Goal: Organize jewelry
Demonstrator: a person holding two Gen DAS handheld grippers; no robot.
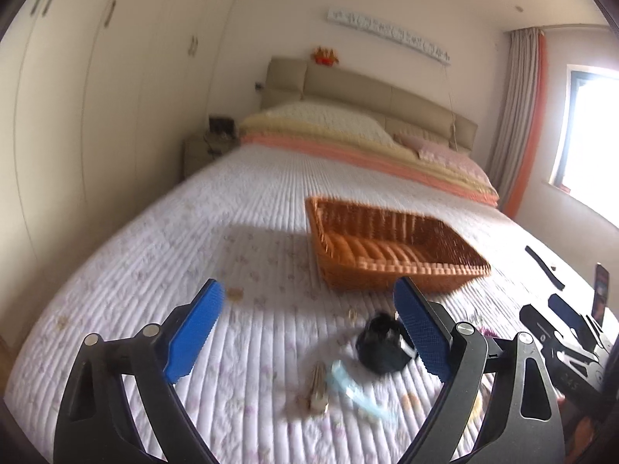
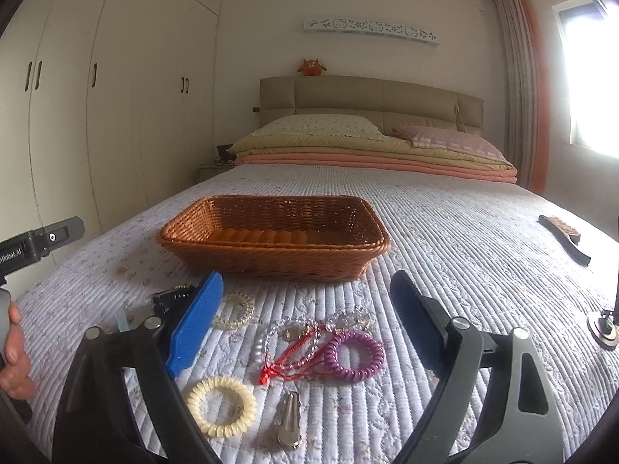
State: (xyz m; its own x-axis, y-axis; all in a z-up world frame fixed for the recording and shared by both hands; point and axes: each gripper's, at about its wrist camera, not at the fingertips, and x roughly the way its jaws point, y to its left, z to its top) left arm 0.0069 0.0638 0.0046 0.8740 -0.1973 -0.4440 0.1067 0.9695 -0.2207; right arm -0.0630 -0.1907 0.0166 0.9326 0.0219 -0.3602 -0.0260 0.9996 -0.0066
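Note:
A brown wicker basket (image 2: 274, 236) stands empty on the quilted bed; it also shows in the left wrist view (image 1: 390, 247). In front of it lie a purple coil band (image 2: 354, 355), a cream coil band (image 2: 221, 406), a red cord bracelet (image 2: 294, 359), clear bead bracelets (image 2: 234, 311), a metal clip (image 2: 288, 421) and a black hair clip (image 2: 172, 297). My right gripper (image 2: 305, 321) is open above them. My left gripper (image 1: 309, 321) is open and empty above a black scrunchie (image 1: 381, 344), a light blue item (image 1: 348, 386) and a beige clip (image 1: 317, 386).
A dark brush (image 2: 566, 239) lies on the bed at the right. Folded blankets and pillows (image 2: 367, 150) are stacked by the headboard. Wardrobes (image 2: 116, 96) line the left wall. A small stand base (image 2: 603, 328) sits at the right edge.

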